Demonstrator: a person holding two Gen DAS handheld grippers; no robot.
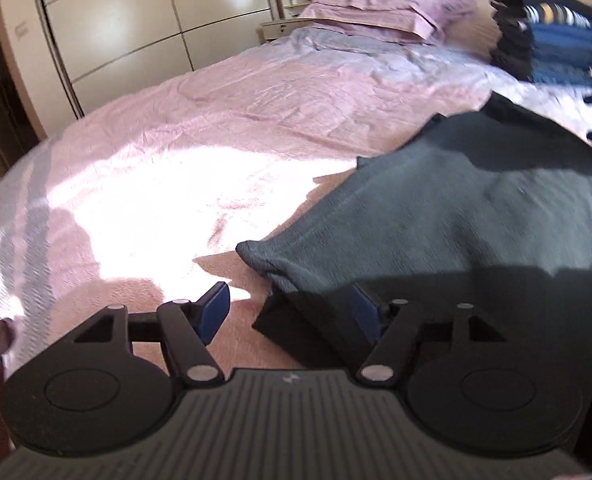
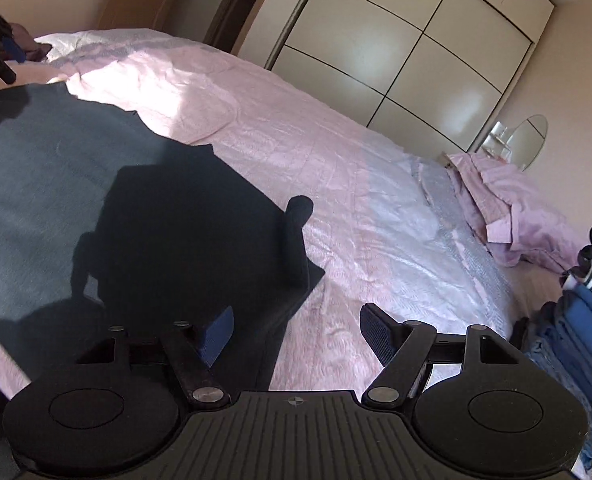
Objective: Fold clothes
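A dark grey-green garment [image 1: 456, 216] lies spread on the pink bedspread [image 1: 200, 136]. My left gripper [image 1: 292, 312] is open at its near corner, with a folded edge of the cloth between the blue pads, lying against the right pad [image 1: 366, 312]. In the right wrist view the same garment [image 2: 96, 184] fills the left side, partly in shadow. My right gripper [image 2: 296, 332] is open over the garment's other edge, with the cloth by its left pad [image 2: 218, 334] and bare bedspread [image 2: 336, 184] by its right.
A stack of folded dark and blue clothes [image 1: 552, 36] sits at the far end of the bed, also in the right wrist view [image 2: 576, 332]. Pink pillows [image 1: 384, 8] lie at the head. A white wardrobe [image 2: 408, 48] stands beyond the bed.
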